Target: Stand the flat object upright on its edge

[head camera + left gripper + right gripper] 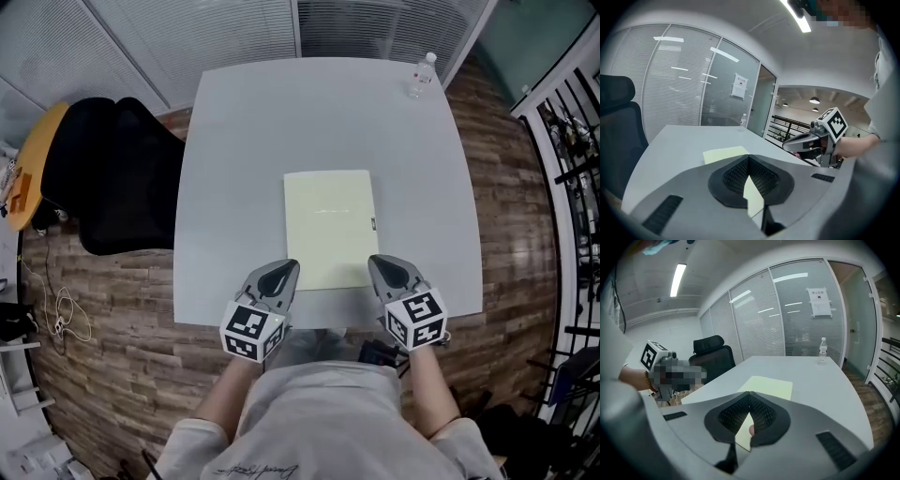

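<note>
A pale yellow flat object lies flat on the grey table, towards its near edge. My left gripper hovers at the object's near left corner, jaws shut with nothing between them. Mirroring it at the near right corner, my right gripper is shut and empty too. I cannot tell whether either tip touches the object. In the left gripper view the shut gripper points over the yellow object. The right gripper view shows its own gripper shut before the same object.
A clear water bottle stands at the table's far right corner. Left of the table is a black office chair. A glass partition with blinds runs behind the table. A metal railing lies to the right.
</note>
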